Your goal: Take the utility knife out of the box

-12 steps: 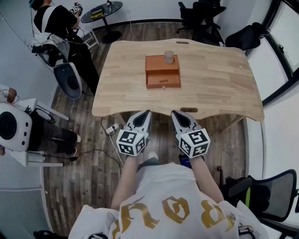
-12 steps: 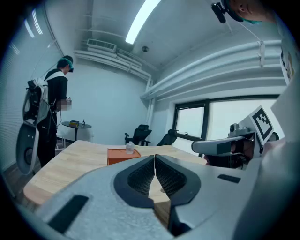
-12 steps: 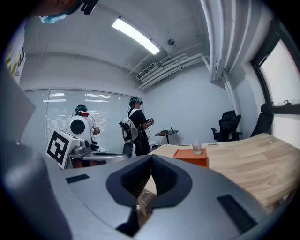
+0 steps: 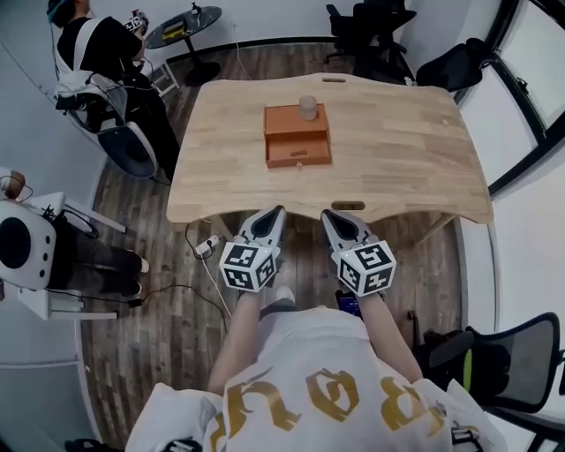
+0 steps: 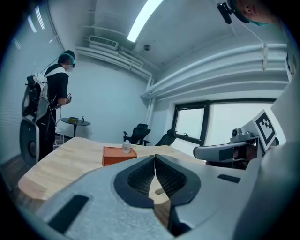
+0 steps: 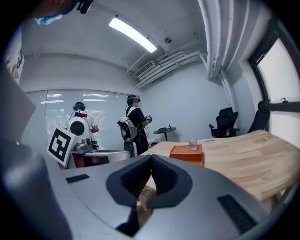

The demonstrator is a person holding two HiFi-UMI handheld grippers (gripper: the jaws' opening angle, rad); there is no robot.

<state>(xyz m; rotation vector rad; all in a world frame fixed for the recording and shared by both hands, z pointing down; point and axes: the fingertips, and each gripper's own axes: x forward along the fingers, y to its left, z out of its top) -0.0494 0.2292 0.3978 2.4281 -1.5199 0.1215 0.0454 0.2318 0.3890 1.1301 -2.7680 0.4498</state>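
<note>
An orange box [image 4: 297,135] with a closed front drawer sits on the wooden table [image 4: 397,159], toward its far middle. It also shows as the orange box [image 5: 118,155] and the orange box [image 6: 187,153] in the gripper views. A small clear jar [image 4: 307,108] stands on its top. The utility knife is not visible. My left gripper [image 4: 277,213] and right gripper [image 4: 326,215] hover side by side just off the table's near edge, both shut with nothing between the jaws.
A person with a backpack rig [image 4: 93,48] stands at the far left beside a small round table [image 4: 184,22]. Black office chairs [image 4: 371,31] stand behind the table. A white device [image 4: 22,243] sits at left, cables [image 4: 203,252] lie on the floor.
The view has shifted slightly, so the table and box sit a little nearer and to the left. Both grippers stay shut in about the same place.
</note>
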